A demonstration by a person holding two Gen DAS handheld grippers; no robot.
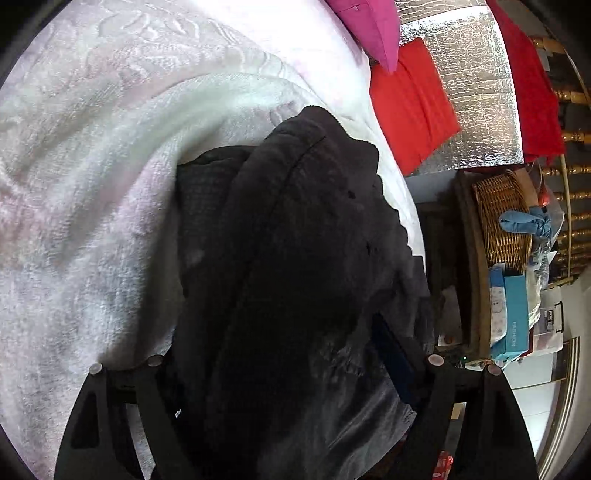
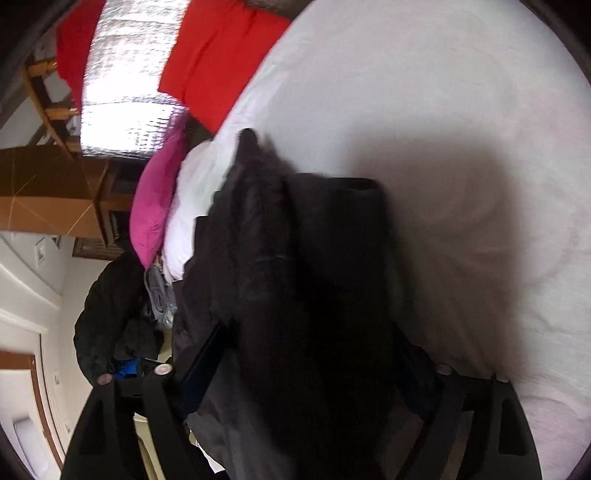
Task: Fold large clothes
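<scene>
Bed (image 1: 74, 192): a wide white textured blanket covered it and carried the work; a pink pillow (image 1: 373, 26) and a red cloth (image 1: 410, 103) lay toward its far edge.
Garment (image 1: 295, 258): a large black piece of clothing, bunched and partly doubled over, lay on the blanket and ran back between the fingers of both tools; a stitched seam curved along its top.
Risk, bulk: the cloth looked thick and heavy, so a thin pinch would probably let a layer slide out mid-fold and leave the edges uneven.
Risk, blanket: the fluffy cover could likely be caught together with the garment and dragged up with it.
Risk, edge: part of the garment (image 2: 295, 295) hung near the side of the bed, so a pull that way might tip it off toward the dark jacket (image 2: 107, 321) on the floor side.
Risk, sight: the right view was blurred, so exact contact there could not be judged.
Left gripper (image 1: 291, 369): dark cloth filled the space between its fingers; whether they pinched it could not be told.
Right gripper (image 2: 303, 373): the same, cloth heaped between the fingers, grip not readable.
Basket (image 1: 502, 218): wicker, on a side shelf well apart from the work.
</scene>
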